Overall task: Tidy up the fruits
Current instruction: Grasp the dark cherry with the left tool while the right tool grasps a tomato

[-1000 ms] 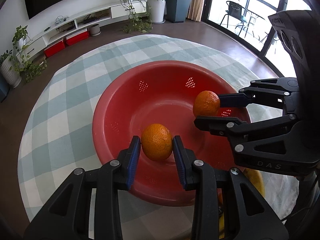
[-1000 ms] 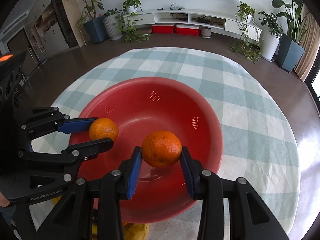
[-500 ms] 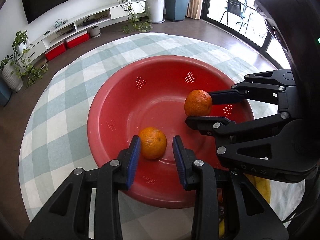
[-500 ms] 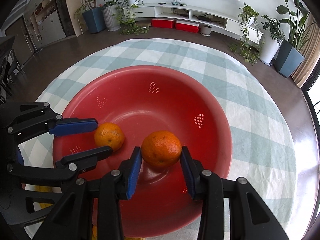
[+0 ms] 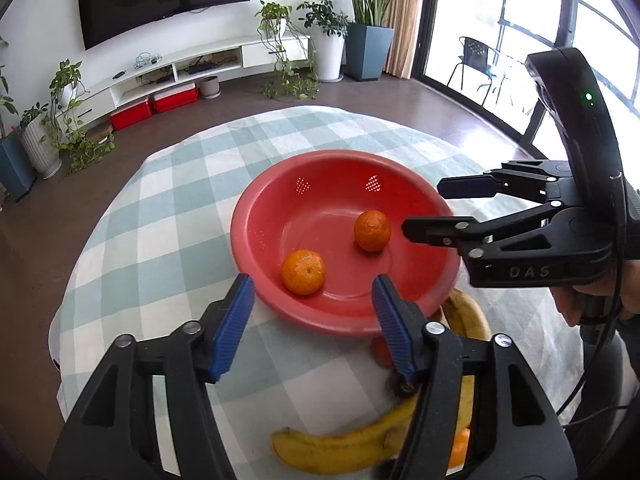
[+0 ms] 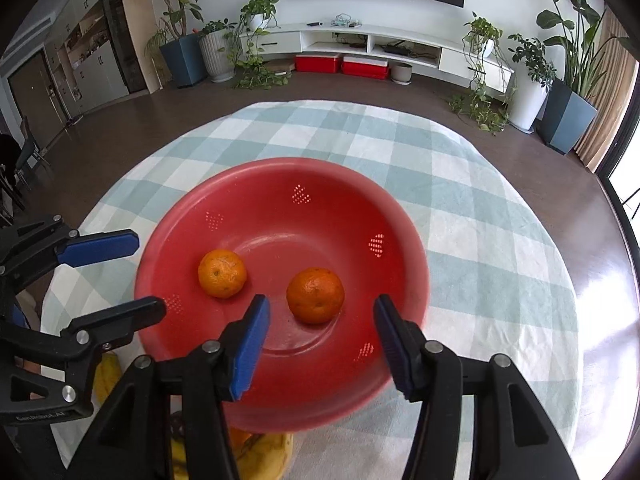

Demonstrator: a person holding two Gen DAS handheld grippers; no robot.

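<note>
- Red bowl [image 6: 400,216] sits mouth-up on checked tablecloth [image 6: 480,208], near the table's near edge; round, so no long axis.
- Two oranges lie inside on the bowl floor, apart from each other. Left orange [image 5: 303,271] shows its stem dimple facing up toward the cam; right orange [image 5: 372,230] sits farther in, dimple near its top.
- Same pair from right wrist cam: left orange [image 6: 222,273], right orange [image 6: 315,295].
- Bananas [image 5: 360,448] lie on the cloth just near of the bowl; the front one has its long axis running left-right, curving up at the right end. A second banana [image 5: 468,316] curves along the bowl's near-right rim.
- Left gripper [image 5: 312,328]: jaws have just been opening, now wide; nothing between pads, left orange sits beyond the tips, untouched.
- Right gripper [image 6: 320,344]: jaws have just been opening, wide too; right orange lies just past the tips, not pressed by either pad.
- Each gripper shows in the other's cam: right gripper [image 5: 424,208] over the bowl's right rim, left gripper [image 6: 148,276] at the bowl's left rim, both empty.
- Hidden/unclear: banana ends cut off behind gripper bodies; a small orange bit [image 5: 458,446] and a reddish bit [image 5: 380,354] peek out by the left gripper's right finger, can't tell what fruit. Person's hand [image 5: 600,296] partly cut off at right edge.
</note>
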